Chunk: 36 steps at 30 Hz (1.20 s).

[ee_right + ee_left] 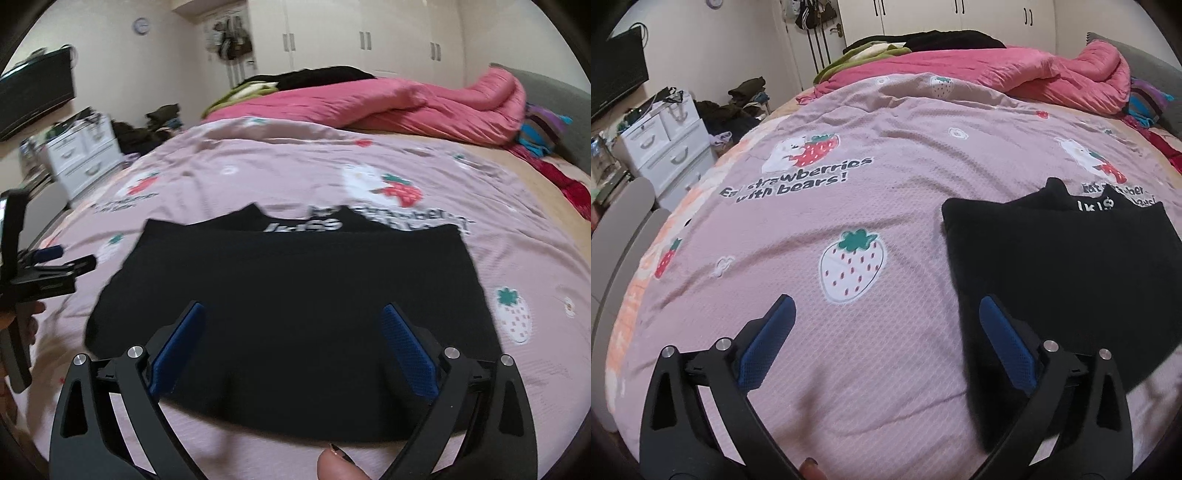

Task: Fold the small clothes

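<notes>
A black garment (295, 295) lies folded flat on the pink strawberry-print bedspread (406, 166), with white lettering showing at its far edge. My right gripper (293, 312) is open and empty, hovering over the garment's near half. My left gripper (886, 304) is open and empty above the bedspread (849, 184), just left of the garment (1071, 266); its right finger (1004, 332) overlaps the garment's left edge. The left gripper also shows at the left edge of the right wrist view (55, 264).
A pink quilt (406, 99) and dark clothes (314, 75) are heaped at the far side of the bed. A white drawer unit (668, 147) and a chair (620, 236) stand left of the bed. Colourful cloth (543, 129) lies at the right.
</notes>
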Available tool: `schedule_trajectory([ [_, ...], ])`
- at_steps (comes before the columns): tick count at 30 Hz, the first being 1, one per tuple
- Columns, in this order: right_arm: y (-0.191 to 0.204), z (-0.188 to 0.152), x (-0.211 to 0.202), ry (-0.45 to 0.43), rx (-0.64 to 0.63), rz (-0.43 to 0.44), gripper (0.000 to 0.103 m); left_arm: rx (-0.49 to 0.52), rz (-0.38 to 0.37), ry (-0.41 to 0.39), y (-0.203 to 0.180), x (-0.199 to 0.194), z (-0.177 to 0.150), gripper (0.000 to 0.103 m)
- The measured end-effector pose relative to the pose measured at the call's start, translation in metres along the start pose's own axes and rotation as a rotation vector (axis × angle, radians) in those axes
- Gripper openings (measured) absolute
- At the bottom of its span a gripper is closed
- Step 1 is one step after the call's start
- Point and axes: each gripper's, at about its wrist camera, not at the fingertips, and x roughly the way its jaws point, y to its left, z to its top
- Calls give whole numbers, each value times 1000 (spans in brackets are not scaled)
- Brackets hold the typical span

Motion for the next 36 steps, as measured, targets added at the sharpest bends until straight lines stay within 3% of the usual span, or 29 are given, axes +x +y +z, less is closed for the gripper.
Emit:
schedule_trajectory([
  [6, 29, -6, -11, -10, -37, 57, 98, 19, -8, -12, 6, -17, -14, 94],
  [12, 44, -15, -19, -9, -64, 86, 98, -14, -71, 2, 12, -34, -29, 94],
  [26, 56, -43, -29, 8, -120, 60, 98, -26, -210, 31, -28, -60, -58, 94],
  [36, 55, -60, -49, -15, -142, 28, 98, -29, -237, 3, -36, -84, -75, 94],
])
